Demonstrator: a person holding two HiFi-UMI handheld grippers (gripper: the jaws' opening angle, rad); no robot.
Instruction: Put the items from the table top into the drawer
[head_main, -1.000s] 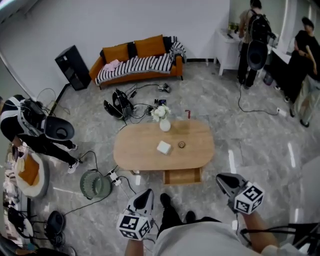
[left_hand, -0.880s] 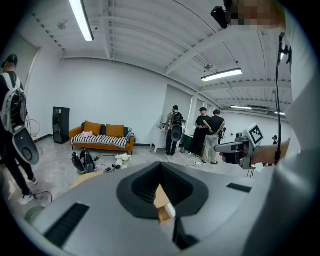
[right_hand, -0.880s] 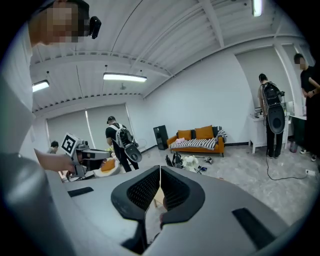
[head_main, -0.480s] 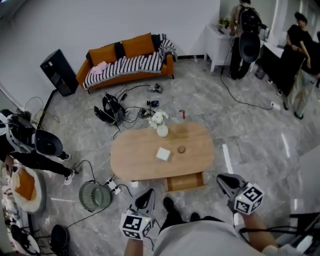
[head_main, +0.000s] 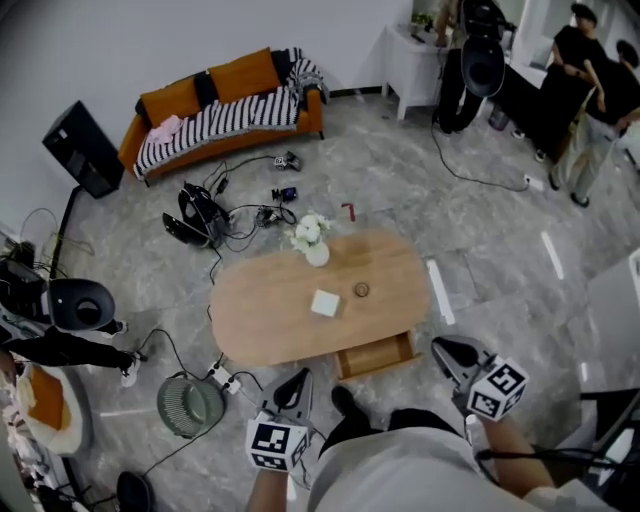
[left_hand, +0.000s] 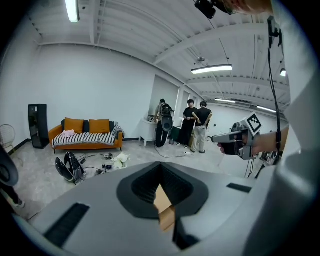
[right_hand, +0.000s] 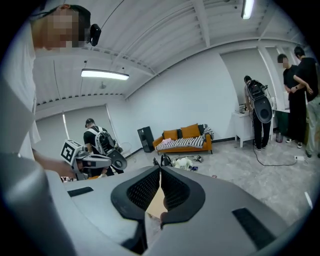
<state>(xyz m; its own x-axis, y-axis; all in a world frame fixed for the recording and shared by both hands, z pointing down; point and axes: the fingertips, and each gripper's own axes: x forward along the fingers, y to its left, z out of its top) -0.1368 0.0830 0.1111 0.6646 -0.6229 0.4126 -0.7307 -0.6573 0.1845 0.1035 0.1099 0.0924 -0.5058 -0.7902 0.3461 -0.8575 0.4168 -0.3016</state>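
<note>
Your left gripper (head_main: 296, 383), closed and empty like your right gripper (head_main: 446, 354), sits nearer the white box (head_main: 325, 303) lying mid-table (head_main: 260, 312), straight ahead.

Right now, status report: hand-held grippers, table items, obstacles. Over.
Left hand-held gripper, right hand-held gripper shut, empty. White box, round item, flower vase on table; drawer open. Path clear.

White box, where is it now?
Head view: the white box lies on the table, just left of the small round item, between the flower vase and the open drawer.
</note>
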